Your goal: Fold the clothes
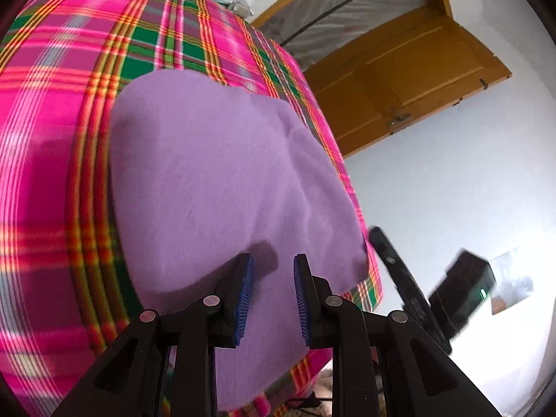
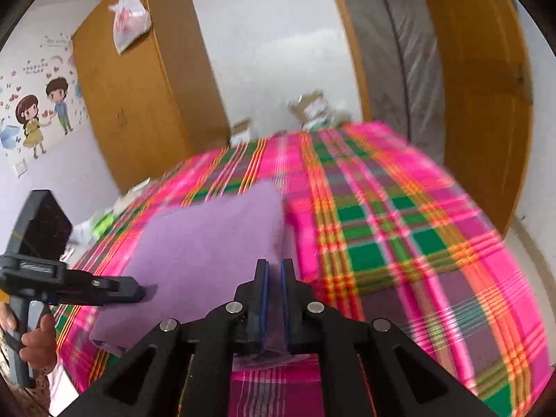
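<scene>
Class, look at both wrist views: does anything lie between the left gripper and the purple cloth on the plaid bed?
Nothing visible does. The left gripper hangs open right over the near edge of the purple cloth, which lies on the plaid bedspread. The right gripper looks nearly closed at the cloth's other near corner.

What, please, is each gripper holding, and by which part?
Right gripper pinches the purple fleece cloth at its near edge; left gripper is open, empty.

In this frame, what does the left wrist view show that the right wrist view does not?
Only the left wrist view shows the left tool with its jaws open over the purple cloth.

Only the right wrist view shows the right tool pinching the cloth's near edge, the wardrobe and wall stickers.

Both show the plaid bedspread and wooden door.
</scene>
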The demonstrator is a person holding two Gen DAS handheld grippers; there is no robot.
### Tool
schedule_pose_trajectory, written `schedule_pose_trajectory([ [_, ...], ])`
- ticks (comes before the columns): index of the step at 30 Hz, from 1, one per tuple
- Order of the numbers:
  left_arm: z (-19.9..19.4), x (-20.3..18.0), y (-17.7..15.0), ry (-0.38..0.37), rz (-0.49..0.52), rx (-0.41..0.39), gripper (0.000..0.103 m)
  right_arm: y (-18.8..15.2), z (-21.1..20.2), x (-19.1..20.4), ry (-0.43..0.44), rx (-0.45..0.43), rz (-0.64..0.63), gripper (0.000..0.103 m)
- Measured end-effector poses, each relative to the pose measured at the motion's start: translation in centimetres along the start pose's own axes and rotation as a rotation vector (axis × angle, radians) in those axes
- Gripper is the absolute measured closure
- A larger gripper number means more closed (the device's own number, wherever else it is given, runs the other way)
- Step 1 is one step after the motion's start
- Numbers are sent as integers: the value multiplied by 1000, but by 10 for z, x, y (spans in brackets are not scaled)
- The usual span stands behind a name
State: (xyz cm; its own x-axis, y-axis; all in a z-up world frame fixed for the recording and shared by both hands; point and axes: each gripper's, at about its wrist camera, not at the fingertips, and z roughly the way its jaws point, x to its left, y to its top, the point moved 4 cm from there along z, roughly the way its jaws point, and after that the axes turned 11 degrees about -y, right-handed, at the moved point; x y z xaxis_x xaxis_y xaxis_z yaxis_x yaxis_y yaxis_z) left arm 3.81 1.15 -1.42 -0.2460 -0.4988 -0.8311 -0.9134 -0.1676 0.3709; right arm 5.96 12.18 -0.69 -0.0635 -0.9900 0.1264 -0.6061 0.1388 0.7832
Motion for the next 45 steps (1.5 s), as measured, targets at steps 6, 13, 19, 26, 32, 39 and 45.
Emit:
schedule_pose_trajectory([
  [6,-15,2,-17,-18,-1,-31,80,-23,6,-20,-46,52,25,78],
  [13,-22,5,-27,-29,-9,-51,80,-26,-12,-35,-62,35,50,76],
  [19,-25,11,-34,-51,-42,-64,80,-41,-20,-19,-63,23,-73,73],
  [26,-23,15,-39,-57,-59,-60,80,-42,-14,8,-156,-16,-185,61],
  [32,-22,20,-43,-76,-94,-50,80,-41,-13,-5,-208,-20,-140,63],
  [39,-18,23,-43,-82,-108,-43,80,-51,-12,-20,-208,40,-94,63],
  [45,-20,21,-42,-54,-98,-34,80,-49,-17,-24,-224,80,-128,63],
])
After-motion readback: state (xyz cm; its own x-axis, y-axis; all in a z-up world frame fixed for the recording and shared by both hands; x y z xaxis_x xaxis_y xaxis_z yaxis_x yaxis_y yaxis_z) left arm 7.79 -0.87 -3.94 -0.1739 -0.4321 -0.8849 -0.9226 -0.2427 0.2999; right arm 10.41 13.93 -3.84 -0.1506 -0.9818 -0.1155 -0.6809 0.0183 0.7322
